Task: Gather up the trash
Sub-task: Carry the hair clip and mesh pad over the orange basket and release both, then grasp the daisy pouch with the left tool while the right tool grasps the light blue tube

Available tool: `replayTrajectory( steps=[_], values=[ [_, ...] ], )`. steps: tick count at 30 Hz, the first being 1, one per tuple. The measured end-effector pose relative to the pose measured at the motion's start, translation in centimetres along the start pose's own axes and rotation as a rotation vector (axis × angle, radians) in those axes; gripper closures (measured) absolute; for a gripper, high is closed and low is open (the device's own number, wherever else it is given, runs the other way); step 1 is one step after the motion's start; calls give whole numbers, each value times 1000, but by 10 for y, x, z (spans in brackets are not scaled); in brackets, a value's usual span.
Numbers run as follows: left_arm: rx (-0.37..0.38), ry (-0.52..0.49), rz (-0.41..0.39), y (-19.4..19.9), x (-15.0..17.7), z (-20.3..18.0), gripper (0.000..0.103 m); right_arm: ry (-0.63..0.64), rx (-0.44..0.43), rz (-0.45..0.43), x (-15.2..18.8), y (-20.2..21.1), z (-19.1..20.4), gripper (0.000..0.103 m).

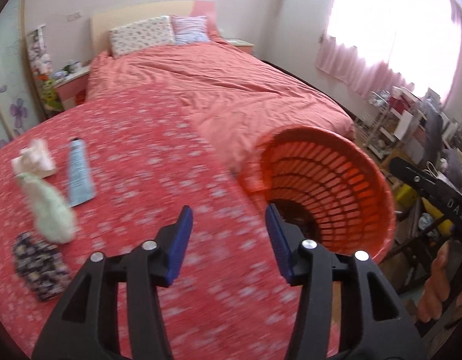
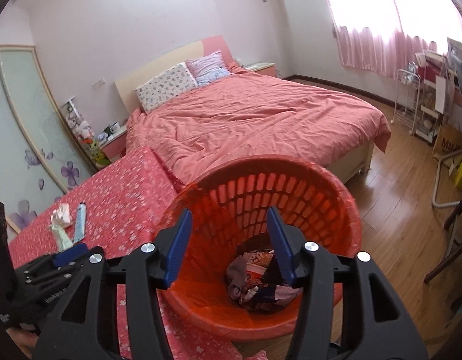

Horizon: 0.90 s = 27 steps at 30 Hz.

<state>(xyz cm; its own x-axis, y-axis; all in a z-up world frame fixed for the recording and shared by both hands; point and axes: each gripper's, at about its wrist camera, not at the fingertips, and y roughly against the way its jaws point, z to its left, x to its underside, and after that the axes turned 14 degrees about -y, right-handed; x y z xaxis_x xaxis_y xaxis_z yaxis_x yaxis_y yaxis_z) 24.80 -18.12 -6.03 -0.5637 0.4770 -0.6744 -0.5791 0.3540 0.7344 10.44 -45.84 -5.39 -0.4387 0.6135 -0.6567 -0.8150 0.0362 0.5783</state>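
An orange slatted trash basket [image 1: 335, 186] stands at the right edge of the red flowered bedspread [image 1: 147, 180]; it also shows in the right wrist view [image 2: 290, 186] with crumpled wrappers and paper [image 2: 254, 282] at its bottom. On the spread at the left lie a pink crumpled tissue [image 1: 33, 159], a light blue tube [image 1: 78, 171], a pale green crumpled paper [image 1: 51, 210] and a dark patterned wrapper [image 1: 39, 267]. My left gripper [image 1: 229, 220] is open and empty over the spread. My right gripper [image 2: 229, 223] is open and empty above the basket's mouth.
A big bed with a salmon cover [image 2: 254, 114] and two pillows [image 2: 177, 87] fills the back. A nightstand [image 1: 72, 87] stands at its left. Cluttered shelves [image 2: 428, 96] and a wooden floor [image 2: 395, 195] are to the right, under a pink-curtained window.
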Motion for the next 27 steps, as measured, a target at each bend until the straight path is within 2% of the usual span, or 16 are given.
replayTrajectory(
  steps=[4,11,16,18,19,21,24,27],
  values=[
    [-107,30,-9,24,22,38,41,73,0,10,16,2,26,49],
    [-303,145,38,49,73,120,35,157,-23,72,45,-6,61,49],
    [-270,220,103,34,93,151,35,198,-35,113,63,-14,88,49],
    [-244,227,126,24,97,154,44,221,-38,125,71,-17,100,49],
    [-231,231,130,21,100,156,58,238,-39,132,75,-18,107,49],
    [-244,220,114,23,101,157,76,258,-41,142,82,-23,116,49],
    [-224,237,111,29,105,169,83,298,-51,160,92,-30,135,49],
    [-301,239,112,40,114,190,84,335,-77,185,103,-40,157,49]
  ],
)
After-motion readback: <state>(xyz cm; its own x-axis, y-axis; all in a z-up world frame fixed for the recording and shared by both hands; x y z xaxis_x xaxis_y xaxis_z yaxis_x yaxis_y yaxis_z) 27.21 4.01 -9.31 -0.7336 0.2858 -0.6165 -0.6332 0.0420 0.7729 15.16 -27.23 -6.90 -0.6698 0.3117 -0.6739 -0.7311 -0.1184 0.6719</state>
